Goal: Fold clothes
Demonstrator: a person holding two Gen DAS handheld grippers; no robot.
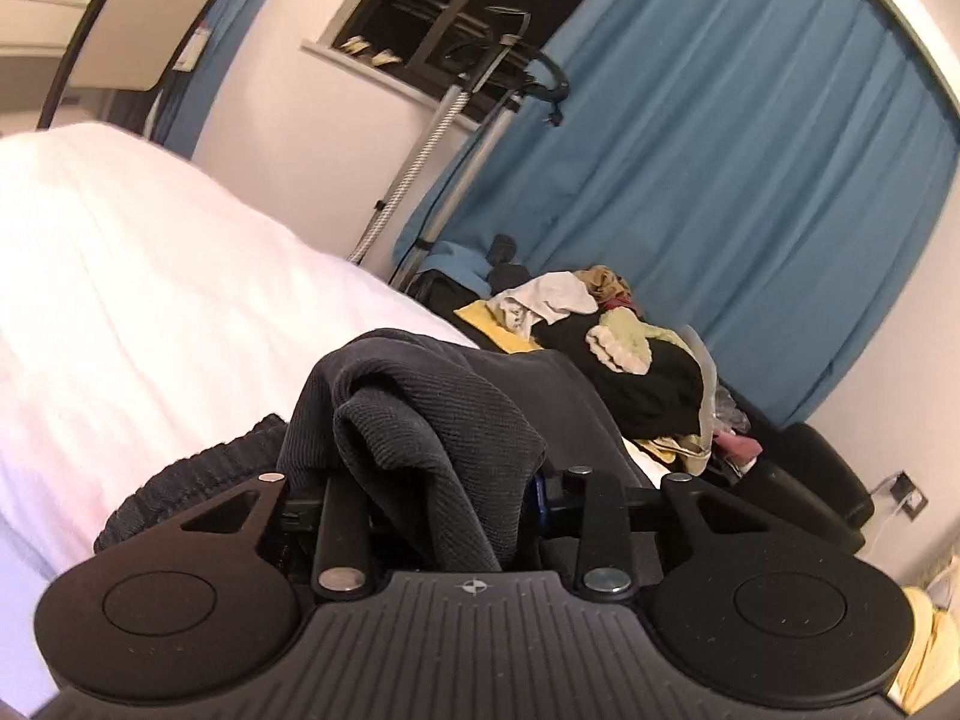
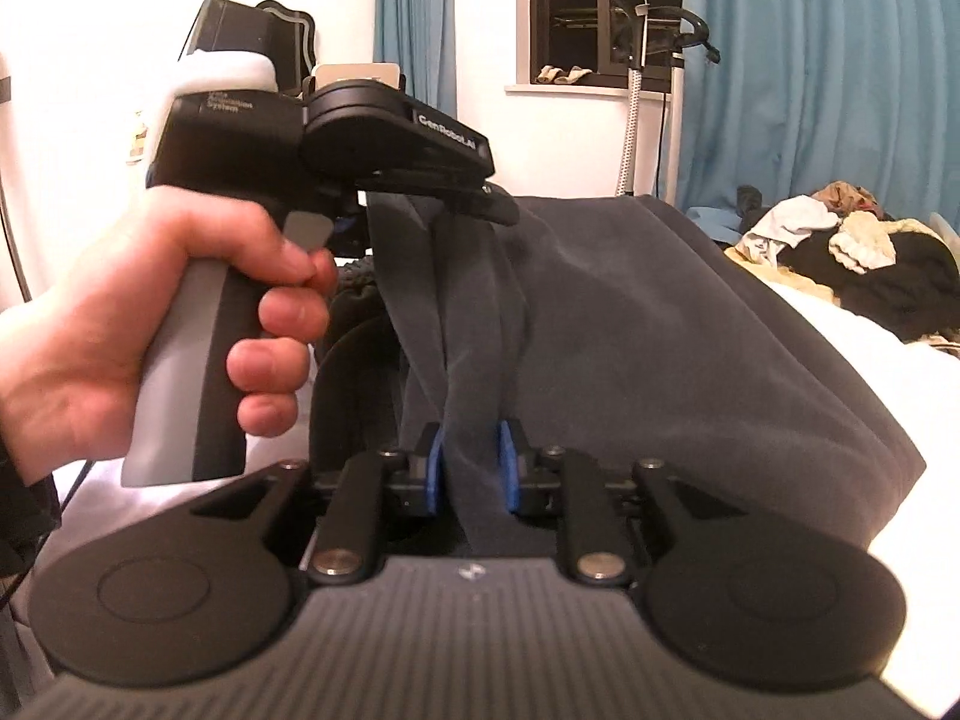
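In my left wrist view, my left gripper [image 1: 438, 498] is closed on a bunch of the dark grey garment [image 1: 432, 420]. The cloth is soft and ribbed, with fine little lines in it. It bulges up in a lump right in front of the tool and hides the fingertips. Left of the tool lies a thick, bumpy knitted cuff [image 1: 198, 480]. Under it and off to the left is the white bed cover [image 1: 150, 276], smooth and a bit fuzzy. Far ahead and to the right is a messy pile of clothes [image 1: 612, 336], white, yellow and black. Behind that hang long blue curtains [image 1: 720, 150] with deep folds. A shiny metal pole [image 1: 420, 150] stands by the dark window [image 1: 456, 12].

In my right wrist view, my right gripper [image 2: 471, 468] is pinching a hanging fold of the same dark grey garment [image 2: 630, 312] between its blue pads [image 2: 509, 468]. The cloth here looks smooth and soft, and it spreads out wide to the right of the tool like a tent. Up and to the left, a hand [image 2: 150, 324] grips the grey handle of the left gripper [image 2: 474, 192], which holds the top edge of the cloth. That hand and tool block my look at the left side. The pile of clothes [image 2: 840, 240] is far off to the right, on the white bed cover [image 2: 870, 372].
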